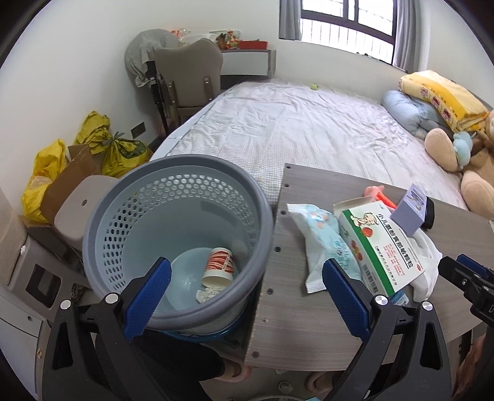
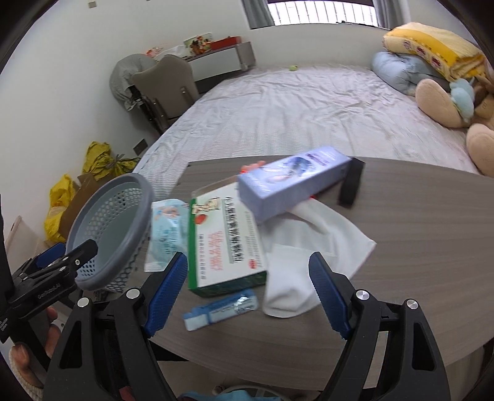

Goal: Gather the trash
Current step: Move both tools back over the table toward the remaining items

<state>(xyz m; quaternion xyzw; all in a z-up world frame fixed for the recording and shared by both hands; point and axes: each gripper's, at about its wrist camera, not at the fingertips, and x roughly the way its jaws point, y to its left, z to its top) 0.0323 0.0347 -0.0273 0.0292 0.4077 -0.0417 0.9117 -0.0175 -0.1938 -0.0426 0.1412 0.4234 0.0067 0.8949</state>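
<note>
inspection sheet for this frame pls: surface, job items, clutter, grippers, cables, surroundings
Surface: grey wood-grain table, items bunched at its left part.
Job's things: grey perforated wastebasket beside the table's left edge, paper cup and scraps inside; green-and-white medicine box, wipes packet, lilac carton, small blue pack on the table.
Clutter: white cloth, black block.
Grippers: left gripper open, empty; right gripper open, empty.
Cables: nothing seen.
Surroundings: bed, plush toys, chair, yellow bags.

Soft daylight from the window [image 1: 345, 21]; fisheye bends edges, right-wrist view slightly motion-blurred.
</note>
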